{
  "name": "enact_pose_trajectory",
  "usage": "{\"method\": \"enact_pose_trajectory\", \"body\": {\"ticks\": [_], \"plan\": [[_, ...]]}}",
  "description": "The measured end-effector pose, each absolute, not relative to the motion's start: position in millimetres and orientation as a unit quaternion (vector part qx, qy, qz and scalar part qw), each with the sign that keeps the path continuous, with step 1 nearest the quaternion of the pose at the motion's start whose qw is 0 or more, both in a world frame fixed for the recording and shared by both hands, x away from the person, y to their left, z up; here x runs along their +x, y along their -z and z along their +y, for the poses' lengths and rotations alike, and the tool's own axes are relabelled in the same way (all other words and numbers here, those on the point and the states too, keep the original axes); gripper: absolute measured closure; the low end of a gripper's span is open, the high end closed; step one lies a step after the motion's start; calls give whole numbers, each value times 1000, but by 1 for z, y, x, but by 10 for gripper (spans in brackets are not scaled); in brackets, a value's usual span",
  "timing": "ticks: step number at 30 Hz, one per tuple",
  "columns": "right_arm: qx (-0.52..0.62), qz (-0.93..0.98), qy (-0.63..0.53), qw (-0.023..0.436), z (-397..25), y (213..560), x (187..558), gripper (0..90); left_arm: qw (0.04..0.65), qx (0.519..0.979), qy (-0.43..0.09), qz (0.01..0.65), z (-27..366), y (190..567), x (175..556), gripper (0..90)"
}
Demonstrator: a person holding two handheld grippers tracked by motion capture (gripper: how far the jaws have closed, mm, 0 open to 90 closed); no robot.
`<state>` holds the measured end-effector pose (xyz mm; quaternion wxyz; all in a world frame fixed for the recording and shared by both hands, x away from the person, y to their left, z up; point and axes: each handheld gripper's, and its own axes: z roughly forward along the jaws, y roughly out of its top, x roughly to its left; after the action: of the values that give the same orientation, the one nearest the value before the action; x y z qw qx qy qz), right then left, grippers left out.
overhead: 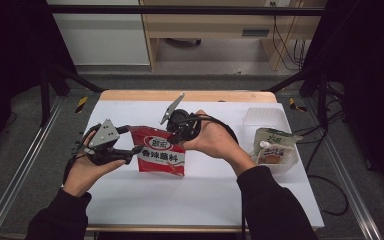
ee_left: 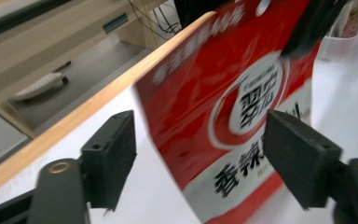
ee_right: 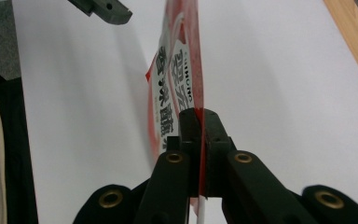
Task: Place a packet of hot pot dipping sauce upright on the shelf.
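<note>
Forearms, two, dark sleeves, entering from the near edge of the high view; each hand carries one gripper.

Item 1: right gripper (overhead: 172, 131). Jaws pressed together on the top edge of the red sauce packet (overhead: 160, 156). In the right gripper view (ee_right: 199, 140) the packet (ee_right: 179, 88) runs edge-on, straight away from the clamped jaws, a thin red sheet with white lettering.

Item 2: left gripper (overhead: 132, 140). Jaws spread wide, holding nothing. In the left gripper view (ee_left: 200, 154) the packet's printed face (ee_left: 233, 112) stands between the two pads, its near side edge inside the gap but touching neither pad as far as can be told.

Item 3: red sauce packet. Held up off the white desk (overhead: 190, 195) by its top edge, hanging face toward the camera, long axis roughly vertical and slightly tilted. It lies directly ahead of the left jaws, its left side edge nearest them.

Item 4: clear plastic tub (overhead: 265, 117) at the far right of the desk, with a pale spouted pouch (overhead: 274, 147) just beside it, well apart from both grippers.

Judgement: the left gripper is the free one and already straddles the packet's side edge; closing there would give a two-point hold.
</note>
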<state>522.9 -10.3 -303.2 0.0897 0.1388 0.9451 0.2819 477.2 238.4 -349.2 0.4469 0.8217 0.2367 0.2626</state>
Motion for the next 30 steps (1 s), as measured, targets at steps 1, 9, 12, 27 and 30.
{"method": "enact_pose_trajectory", "body": {"ticks": [1,9,12,27,30], "plan": [[135,946,-280,90,-11,302,523,900,449,819,-261,243,241,353,478,225],[138,946,-276,103,-19,289,527,900,435,818,-244,285,258,383,474,121],[138,947,-270,110,-27,281,530,900,418,823,-239,301,266,399,474,105],[171,929,-293,149,-89,250,553,900,362,836,-220,350,296,449,468,62],[176,926,-295,154,-101,246,558,900,356,836,-221,355,298,454,463,62]]}}
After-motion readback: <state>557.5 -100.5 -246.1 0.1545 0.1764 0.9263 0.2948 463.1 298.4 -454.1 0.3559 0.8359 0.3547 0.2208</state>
